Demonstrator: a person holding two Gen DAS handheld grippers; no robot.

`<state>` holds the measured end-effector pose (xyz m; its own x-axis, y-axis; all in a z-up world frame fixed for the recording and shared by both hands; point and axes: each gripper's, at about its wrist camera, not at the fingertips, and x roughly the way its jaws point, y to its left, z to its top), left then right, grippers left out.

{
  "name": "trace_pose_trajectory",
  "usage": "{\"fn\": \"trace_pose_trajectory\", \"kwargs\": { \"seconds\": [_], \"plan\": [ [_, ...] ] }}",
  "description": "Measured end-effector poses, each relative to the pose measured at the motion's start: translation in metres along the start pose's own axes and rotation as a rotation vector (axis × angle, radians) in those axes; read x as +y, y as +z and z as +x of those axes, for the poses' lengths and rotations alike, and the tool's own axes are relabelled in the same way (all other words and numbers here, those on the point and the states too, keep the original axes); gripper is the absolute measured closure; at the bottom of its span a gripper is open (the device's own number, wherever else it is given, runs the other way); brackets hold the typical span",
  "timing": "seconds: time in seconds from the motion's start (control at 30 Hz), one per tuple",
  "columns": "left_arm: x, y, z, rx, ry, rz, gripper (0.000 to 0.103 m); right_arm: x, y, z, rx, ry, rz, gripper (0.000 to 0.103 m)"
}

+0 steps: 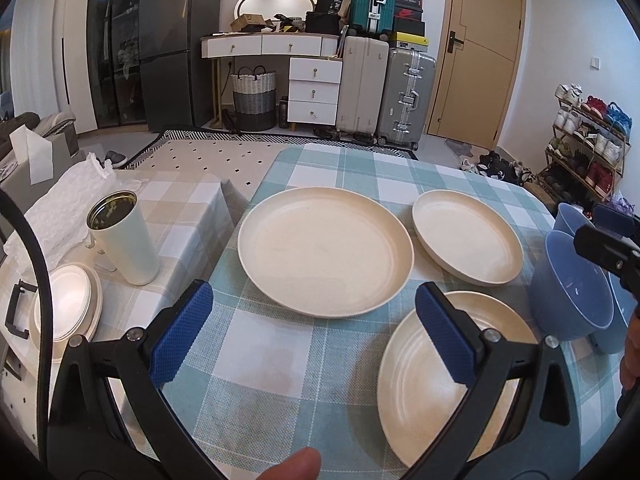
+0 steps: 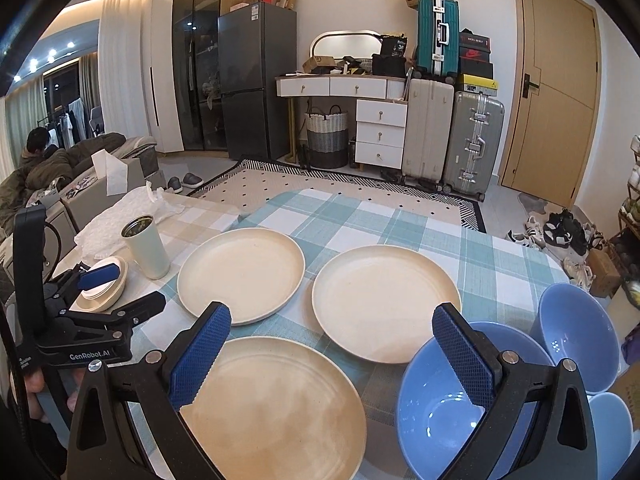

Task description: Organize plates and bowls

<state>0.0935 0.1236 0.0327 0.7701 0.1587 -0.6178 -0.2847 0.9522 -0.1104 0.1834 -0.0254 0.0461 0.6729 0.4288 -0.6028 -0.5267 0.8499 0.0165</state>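
Observation:
Three cream plates lie apart on the checked tablecloth: a large one (image 1: 326, 250) (image 2: 241, 275) at the back left, a second (image 1: 467, 236) (image 2: 386, 303) at the back right, and a near one (image 1: 448, 376) (image 2: 276, 410). Blue bowls (image 1: 574, 298) (image 2: 440, 404) stand at the right, with another (image 2: 576, 354) behind. My left gripper (image 1: 314, 334) is open and empty above the cloth, between the large and near plates. My right gripper (image 2: 332, 354) is open and empty, over the gap between the near plate and the front bowl.
A white tumbler (image 1: 124, 238) (image 2: 147, 247) and a stack of small white dishes (image 1: 66, 308) (image 2: 103, 288) stand on the beige-checked table at the left, with crumpled paper (image 1: 66, 204) behind. The table's far edge drops to a rug.

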Motion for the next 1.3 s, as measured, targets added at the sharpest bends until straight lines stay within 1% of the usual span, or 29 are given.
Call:
{"fn": "trace_pose_trajectory", "kwargs": {
  "seconds": [0.2,0.37,0.57,0.67,0.83,1.03,1.17,1.23,1.27,1.3],
  "plan": [
    [0.027,0.011,0.015,0.008,-0.012,-0.048,0.002,0.004,0.009,0.026,0.052,0.021,0.001,0.000],
    [0.038,0.017,0.026,0.017,0.007,-0.040,0.002,0.012,0.010,0.050,0.088,0.036,-0.013,0.000],
    [0.046,0.020,0.043,0.011,0.030,-0.025,0.002,0.019,0.013,0.077,0.122,0.072,0.014,0.000],
    [0.050,0.020,0.055,0.032,0.038,-0.023,0.002,0.022,0.013,0.089,0.141,0.078,0.016,0.000],
    [0.052,0.020,0.069,0.064,0.079,-0.002,0.002,0.033,0.011,0.108,0.170,0.084,-0.007,0.000],
    [0.064,0.021,0.088,0.110,0.060,-0.022,0.002,0.043,0.010,0.129,0.207,0.113,-0.012,0.000],
    [0.072,0.021,0.099,0.128,0.046,-0.042,0.002,0.050,0.010,0.138,0.222,0.155,-0.003,0.001],
    [0.075,0.022,0.107,0.141,0.048,-0.053,0.003,0.052,0.011,0.145,0.228,0.166,0.006,0.008],
    [0.076,0.022,0.109,0.147,0.049,-0.059,0.004,0.052,0.011,0.148,0.234,0.173,0.011,0.018],
    [0.077,0.022,0.113,0.154,0.048,-0.064,0.004,0.052,0.011,0.153,0.250,0.187,0.022,0.023]
  ]
}}
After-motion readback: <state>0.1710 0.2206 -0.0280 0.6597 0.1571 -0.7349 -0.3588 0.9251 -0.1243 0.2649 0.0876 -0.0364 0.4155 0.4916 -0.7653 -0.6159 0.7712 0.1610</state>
